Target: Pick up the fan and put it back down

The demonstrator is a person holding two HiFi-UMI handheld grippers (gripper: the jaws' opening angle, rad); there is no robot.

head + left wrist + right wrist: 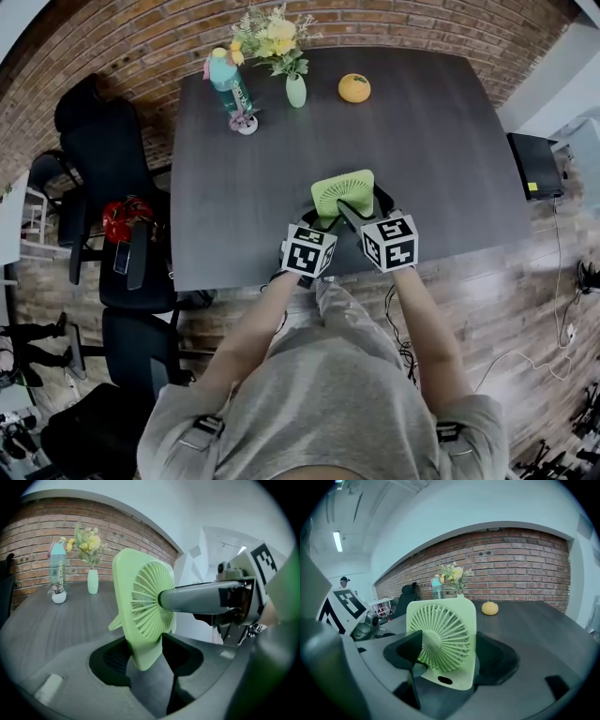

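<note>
Dark surface (450,169) lies beneath; my left tool (146,645) and right tool (449,651) both clench the green fan (343,194).

**A:** What is held between the jaws of the right gripper (447,644)?

**B:** A fan (445,620) of pale green plastic is shown, smooth and matt, with a finely ribbed grille. The jaws are moulded in dark grey plastic with a dull finish.

**A:** What is seen beyond the jaws?

**B:** A dark table (543,620) with a matt wood grain is shown. Past it, a wall (525,559) of rough red brick is seen. Ahead of the left gripper (144,641), a small vase (93,581) with a smooth, glossy surface is shown.
</note>
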